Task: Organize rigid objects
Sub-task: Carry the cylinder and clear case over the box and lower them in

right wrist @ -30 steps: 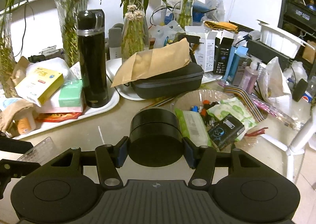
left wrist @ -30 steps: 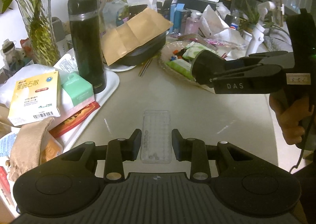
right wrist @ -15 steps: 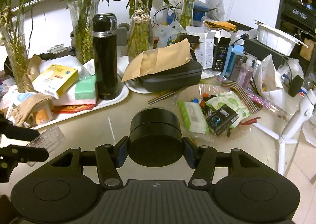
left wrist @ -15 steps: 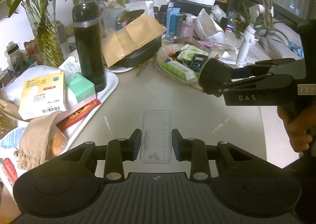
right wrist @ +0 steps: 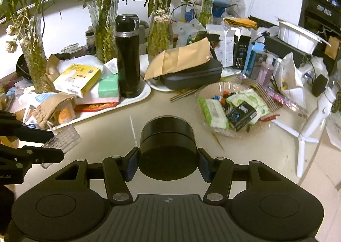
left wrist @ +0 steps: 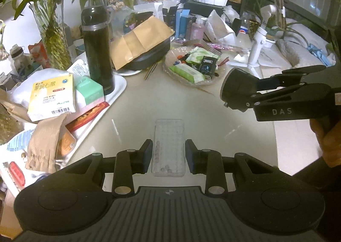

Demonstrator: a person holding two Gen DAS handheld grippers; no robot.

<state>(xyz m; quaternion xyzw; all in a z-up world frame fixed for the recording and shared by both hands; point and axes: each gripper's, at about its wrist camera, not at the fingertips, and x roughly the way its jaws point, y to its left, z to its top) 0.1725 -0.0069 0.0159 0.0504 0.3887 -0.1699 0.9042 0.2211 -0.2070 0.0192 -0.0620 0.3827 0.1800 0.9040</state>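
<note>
A clear plastic grid box (left wrist: 168,133) with a few small beads sits lengthwise between the pads of my left gripper (left wrist: 168,147), which is shut on it. In the right wrist view the same box (right wrist: 64,138) hangs above the beige tabletop (right wrist: 110,135) in the left gripper (right wrist: 56,145). My right gripper (right wrist: 168,156) is shut on a black round two-part container (right wrist: 168,133), pads on its sides. The left wrist view shows that container (left wrist: 236,88) held in the air at the right, with a hand (left wrist: 328,139) on the right gripper (left wrist: 253,93).
A white tray (right wrist: 136,98) at the left carries a tall black flask (right wrist: 127,56), medicine boxes and pouches. Behind it stand glass vases with plants. A black case (right wrist: 191,75) under a brown envelope, a glass dish (right wrist: 213,90) of packets and a white tripod (right wrist: 307,133) lie farther right.
Both grippers have drawn back and risen from the clutter, so the flask, tray and dish look smaller and farther off. Each keeps its grip unchanged.
</note>
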